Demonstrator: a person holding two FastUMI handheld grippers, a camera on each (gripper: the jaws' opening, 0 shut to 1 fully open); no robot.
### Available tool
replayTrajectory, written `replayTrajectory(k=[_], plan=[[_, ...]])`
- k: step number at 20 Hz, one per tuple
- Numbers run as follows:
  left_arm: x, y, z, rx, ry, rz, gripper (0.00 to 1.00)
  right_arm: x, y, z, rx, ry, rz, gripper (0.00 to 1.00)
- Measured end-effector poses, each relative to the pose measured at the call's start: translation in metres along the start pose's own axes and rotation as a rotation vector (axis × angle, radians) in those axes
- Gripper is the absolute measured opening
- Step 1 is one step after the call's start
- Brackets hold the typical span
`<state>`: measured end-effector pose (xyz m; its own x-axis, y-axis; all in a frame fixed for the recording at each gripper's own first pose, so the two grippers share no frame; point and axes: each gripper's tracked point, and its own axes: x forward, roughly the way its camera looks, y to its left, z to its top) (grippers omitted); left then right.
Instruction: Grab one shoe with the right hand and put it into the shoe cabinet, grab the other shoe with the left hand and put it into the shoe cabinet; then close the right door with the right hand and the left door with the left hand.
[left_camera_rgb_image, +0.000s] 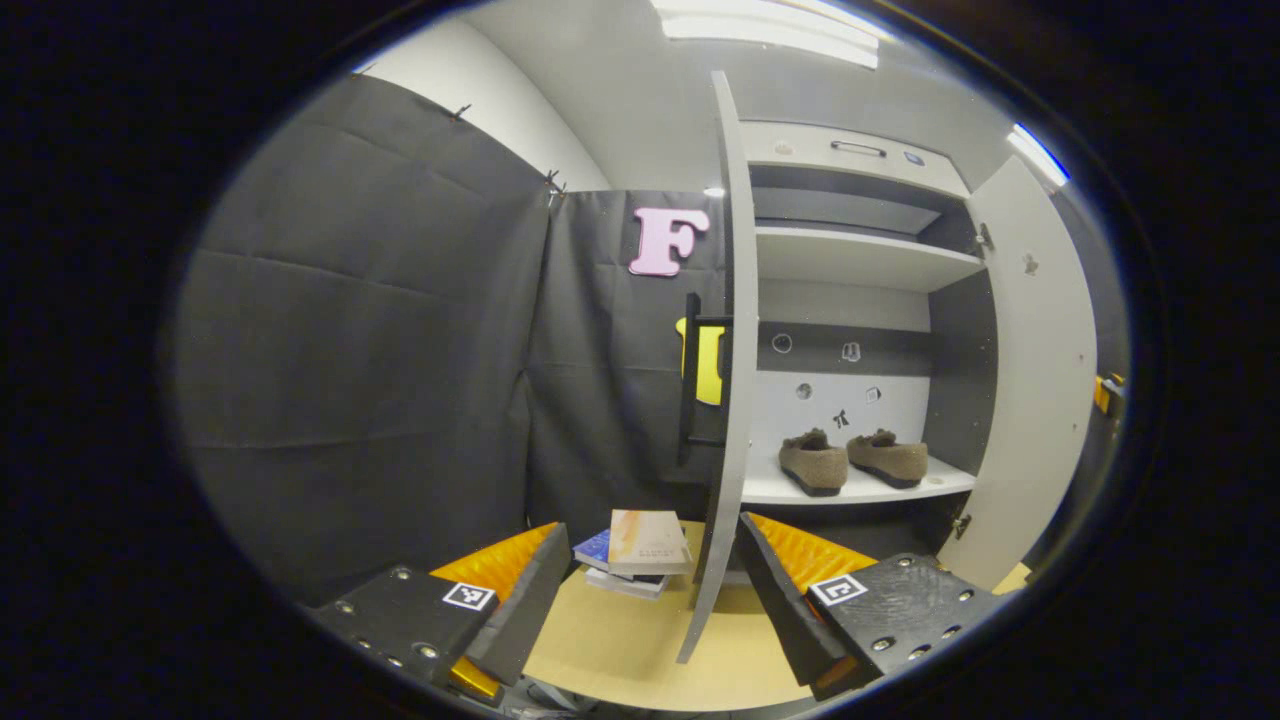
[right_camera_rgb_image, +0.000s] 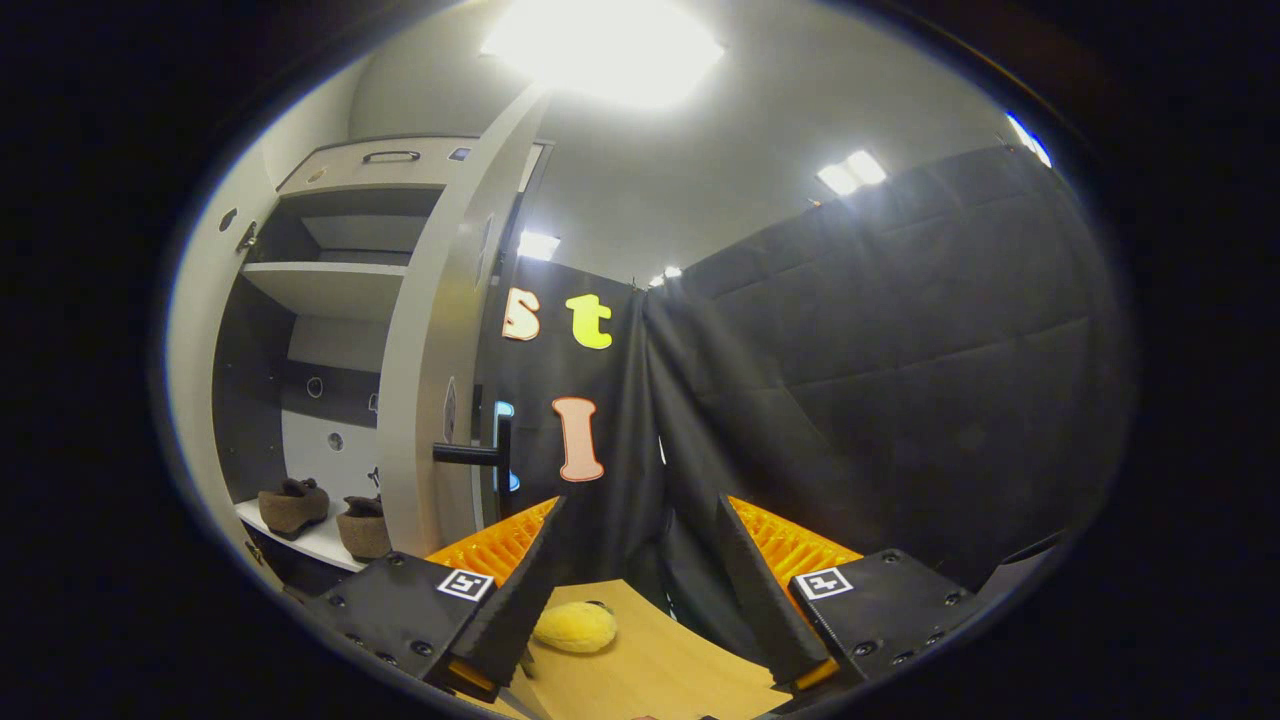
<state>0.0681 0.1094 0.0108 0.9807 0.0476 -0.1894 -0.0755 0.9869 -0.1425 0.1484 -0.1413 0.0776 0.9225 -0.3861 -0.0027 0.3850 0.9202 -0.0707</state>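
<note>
The left gripper (left_camera_rgb_image: 648, 590) and the right gripper (right_camera_rgb_image: 635, 585) are both level, fingers spread wide apart, gripping nothing.

A staged recording booth rather than a lived-in home; quilted black cloth walls (left_camera_rgb_image: 380, 330) hang pinned at the corners under bright ceiling light panels (right_camera_rgb_image: 600, 45); a tall pale-grey shoe cabinet with open doors (left_camera_rgb_image: 860, 260) stands on a light wooden floor (left_camera_rgb_image: 630, 640); a small stack of books (left_camera_rgb_image: 635, 555) lies there as a prop.
</note>
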Motion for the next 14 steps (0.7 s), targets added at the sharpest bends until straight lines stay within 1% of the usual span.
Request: replayTrajectory(k=[2, 3, 4, 5, 6, 10, 11, 12, 13, 14], plan=[[0.0, -0.001, 0.0, 0.007, -0.001, -0.002, 0.98, -0.002, 0.005, 0.001, 0.015, 0.003, 0.013, 0.93], [-0.001, -0.002, 0.0, 0.006, -0.001, -0.003, 0.98, -0.003, 0.008, 0.001, 0.021, 0.003, 0.024, 0.91], [-0.001, -0.002, 0.0, 0.002, 0.0, -0.005, 1.0, -0.006, 0.011, 0.001, 0.025, -0.001, 0.036, 0.91], [-0.001, -0.002, 0.0, -0.004, 0.001, -0.009, 1.0, -0.009, 0.018, 0.001, 0.025, -0.001, 0.049, 0.91], [-0.001, -0.002, 0.0, -0.007, 0.001, -0.014, 0.97, -0.011, 0.024, 0.001, 0.025, -0.003, 0.063, 0.91], [0.0, -0.004, 0.001, -0.002, -0.004, -0.027, 0.98, -0.019, 0.044, 0.003, 0.027, -0.01, 0.13, 0.91], [0.0, -0.004, 0.001, -0.003, -0.004, -0.028, 1.0, -0.02, 0.049, 0.004, 0.03, -0.008, 0.142, 0.91], [0.001, -0.004, 0.0, -0.006, -0.003, -0.028, 1.0, -0.021, 0.052, 0.004, 0.032, -0.009, 0.152, 0.94], [0.002, -0.004, -0.001, -0.01, -0.001, -0.028, 1.0, -0.022, 0.056, 0.005, 0.031, -0.009, 0.163, 0.91], [0.002, -0.004, -0.002, -0.012, 0.001, -0.029, 1.0, -0.022, 0.06, 0.005, 0.029, -0.008, 0.175, 0.94]])
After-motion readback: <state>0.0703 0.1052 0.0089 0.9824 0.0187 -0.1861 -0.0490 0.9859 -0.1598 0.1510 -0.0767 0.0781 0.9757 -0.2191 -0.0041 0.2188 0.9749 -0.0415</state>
